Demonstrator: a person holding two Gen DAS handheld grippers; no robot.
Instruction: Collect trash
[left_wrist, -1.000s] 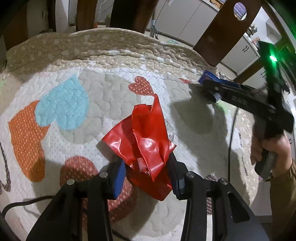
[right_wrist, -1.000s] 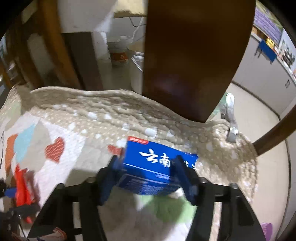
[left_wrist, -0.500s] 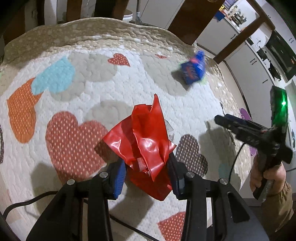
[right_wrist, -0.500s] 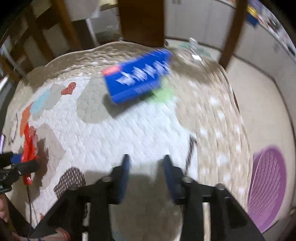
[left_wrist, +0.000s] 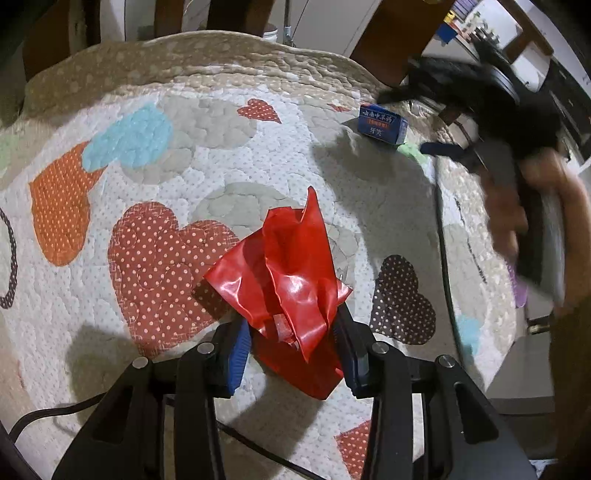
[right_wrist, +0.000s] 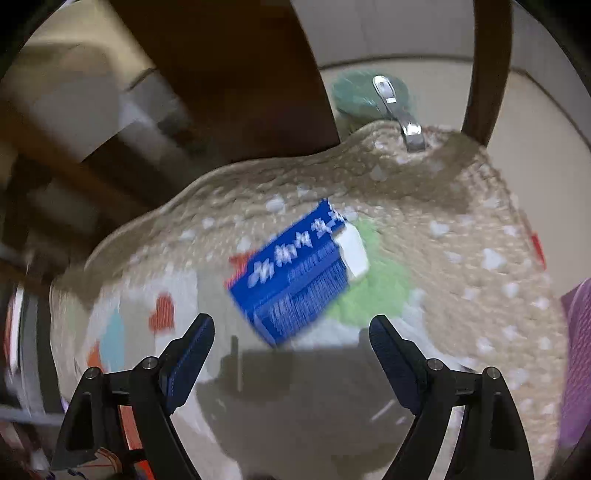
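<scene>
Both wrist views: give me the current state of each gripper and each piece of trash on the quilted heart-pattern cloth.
Left gripper: shut on the crumpled red plastic wrapper.
Crumpled red plastic wrapper: pinched between the pads, lifted above the cloth.
Right gripper: open, jaws just widened, nothing between them.
Blue cardboard toothpaste box: free, lying on the cloth ahead of the right gripper, near the edge.
Quilted heart-pattern cloth: spread flat.

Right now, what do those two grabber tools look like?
Both grippers, left and right, have black angular frames with silver screws, and two fingers with ribbed blue pads. A thin black cable trails from the right one. The person's sleeve looks brown.
</scene>
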